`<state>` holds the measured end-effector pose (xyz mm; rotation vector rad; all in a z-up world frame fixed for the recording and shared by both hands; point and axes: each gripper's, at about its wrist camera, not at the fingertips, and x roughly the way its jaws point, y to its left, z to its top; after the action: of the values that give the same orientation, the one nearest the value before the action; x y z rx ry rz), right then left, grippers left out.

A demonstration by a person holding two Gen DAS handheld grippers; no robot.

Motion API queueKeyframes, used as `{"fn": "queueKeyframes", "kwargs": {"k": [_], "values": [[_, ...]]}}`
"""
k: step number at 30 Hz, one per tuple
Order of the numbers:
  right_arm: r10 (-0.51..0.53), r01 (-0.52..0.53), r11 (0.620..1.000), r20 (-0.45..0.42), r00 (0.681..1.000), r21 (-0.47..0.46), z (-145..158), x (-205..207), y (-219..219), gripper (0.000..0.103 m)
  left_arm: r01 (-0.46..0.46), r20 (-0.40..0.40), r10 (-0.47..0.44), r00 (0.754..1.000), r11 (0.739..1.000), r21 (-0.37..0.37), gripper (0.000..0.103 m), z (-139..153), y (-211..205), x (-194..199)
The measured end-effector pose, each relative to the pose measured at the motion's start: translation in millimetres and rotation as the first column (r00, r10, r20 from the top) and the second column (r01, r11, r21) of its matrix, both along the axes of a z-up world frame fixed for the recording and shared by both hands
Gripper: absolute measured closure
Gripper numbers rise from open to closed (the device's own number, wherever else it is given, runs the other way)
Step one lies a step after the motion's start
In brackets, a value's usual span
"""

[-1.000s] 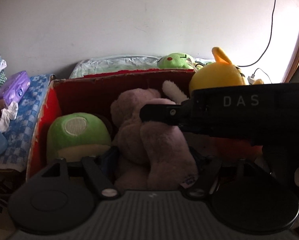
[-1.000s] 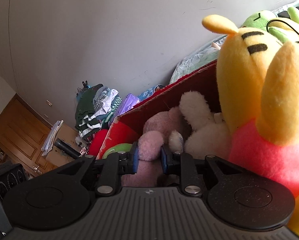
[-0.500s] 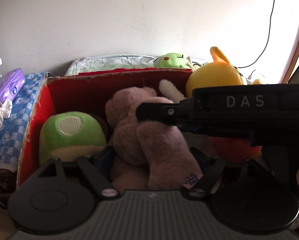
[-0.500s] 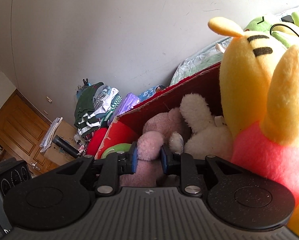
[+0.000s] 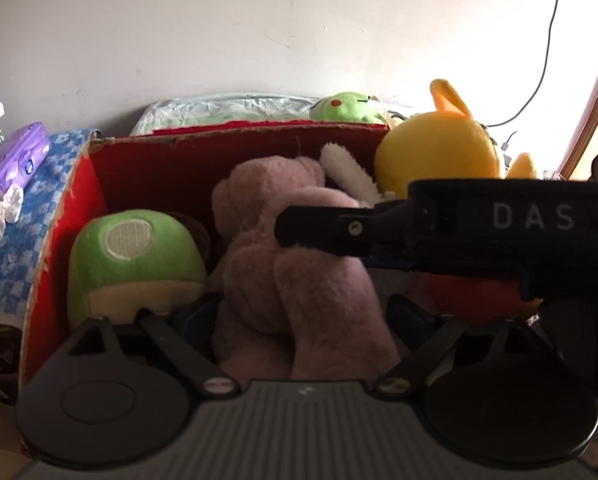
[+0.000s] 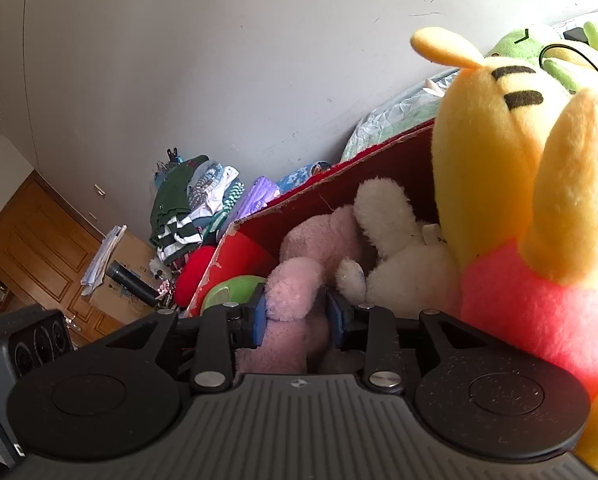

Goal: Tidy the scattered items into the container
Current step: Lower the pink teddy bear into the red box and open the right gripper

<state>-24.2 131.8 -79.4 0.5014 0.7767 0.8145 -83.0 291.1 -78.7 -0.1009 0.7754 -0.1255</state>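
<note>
Both the left gripper and right gripper are opening off the fluffy pink plush toy, now released into the red cardboard box.

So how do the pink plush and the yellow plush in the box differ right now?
The pink plush lies low inside the red box; the yellow plush sits upright, its head above the rim. The pink one is a single colour; the yellow one wears a red top. The pink one sits between the opening jaws of both the left gripper and right gripper; neither gripper has the yellow one. Both are soft toys already in the box.
</note>
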Motion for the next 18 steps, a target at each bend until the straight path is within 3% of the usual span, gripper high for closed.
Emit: {"fn": "queueKeyframes", "kwargs": {"k": [5, 10, 15, 18], "values": [[-0.013, 0.013, 1.000, 0.009, 1.000, -0.018, 4.4, -6.2, -2.8, 0.069, -0.036, -0.001, 0.036, 0.999, 0.999, 0.009, 0.001, -3.2, -9.2, 3.7], [-0.039, 0.038, 0.999, 0.065, 0.997, 0.019, 21.0, -16.7, -13.1, 0.060, -0.061, -0.016, 0.061, 0.998, 0.998, 0.010, 0.001, -0.2, -13.3, 4.6], [-0.128, 0.131, 0.991, 0.130, 0.983, -0.010, 35.3, -25.0, -28.3, 0.035, -0.119, -0.057, 0.117, 0.992, 0.992, -0.037, 0.001, 1.0, -11.2, 2.3], [-0.148, 0.153, 0.988, 0.134, 0.980, -0.029, 35.1, -29.0, -33.0, 0.034, -0.139, -0.075, 0.136, 0.988, 0.990, -0.037, 0.001, 4.2, -13.1, 1.4]]}}
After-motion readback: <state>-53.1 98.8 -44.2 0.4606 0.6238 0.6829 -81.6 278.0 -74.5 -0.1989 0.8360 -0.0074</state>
